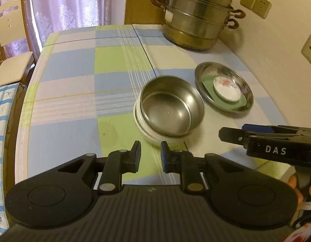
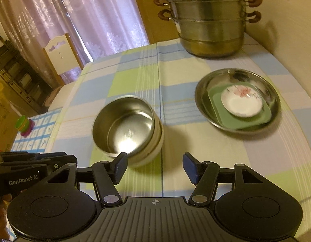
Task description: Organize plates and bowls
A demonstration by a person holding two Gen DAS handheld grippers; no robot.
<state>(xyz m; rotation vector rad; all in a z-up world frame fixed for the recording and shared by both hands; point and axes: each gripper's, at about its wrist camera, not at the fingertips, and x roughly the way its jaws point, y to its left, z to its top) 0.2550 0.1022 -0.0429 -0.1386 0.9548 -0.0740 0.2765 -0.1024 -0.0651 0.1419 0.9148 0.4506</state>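
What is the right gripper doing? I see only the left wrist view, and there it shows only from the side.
Observer: The right gripper stands open, with nothing between its fingers.
Operator: Is the steel bowl close to it?
Observer: The steel bowl, nested in a white bowl, lies just ahead of one finger; whether they touch, I cannot tell.
Operator: Is anything beyond the table's left side?
Observer: A stack of coloured rings sits on a blue-patterned cloth.
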